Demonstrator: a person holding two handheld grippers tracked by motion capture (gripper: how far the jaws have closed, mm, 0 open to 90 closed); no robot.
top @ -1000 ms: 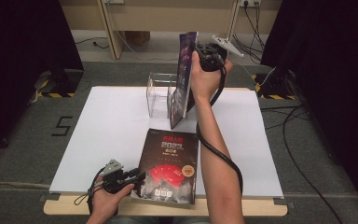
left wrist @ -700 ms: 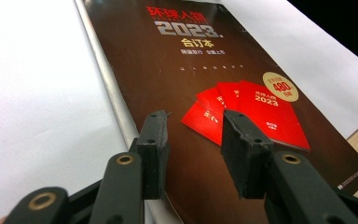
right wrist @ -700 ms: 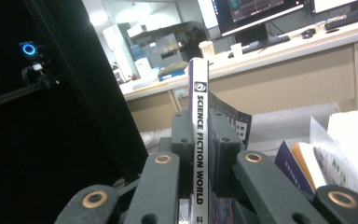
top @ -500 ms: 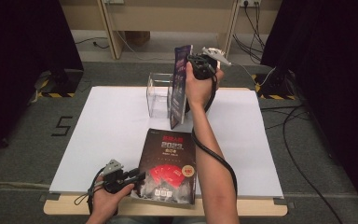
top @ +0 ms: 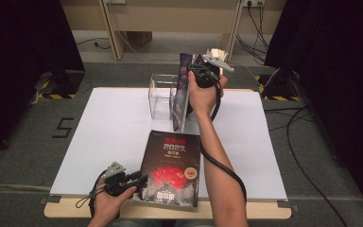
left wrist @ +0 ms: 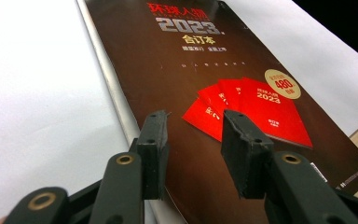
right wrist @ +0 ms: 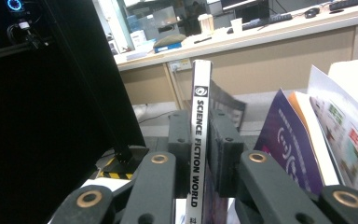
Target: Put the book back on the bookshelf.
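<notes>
Now the right gripper [top: 194, 78] is lowering the upright "Science Fiction World" magazine [right wrist: 200, 140] into the clear acrylic holder [top: 162, 96] just below it, beside the magazines already standing there; its jaws have just been easing apart, with the spine still between the pads, so release seems near. Meanwhile the left gripper [left wrist: 193, 140] is hovering half-open over the near edge of the dark 2023 volume [top: 172, 165] lying flat on the tabletop [top: 108, 127], likely next.

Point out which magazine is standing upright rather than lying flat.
The thin magazine with the white "Science Fiction World" spine, gripped on edge by the right gripper at the clear acrylic holder. The dark-covered 2023 magazine with red booklets lies flat on the white table.
</notes>
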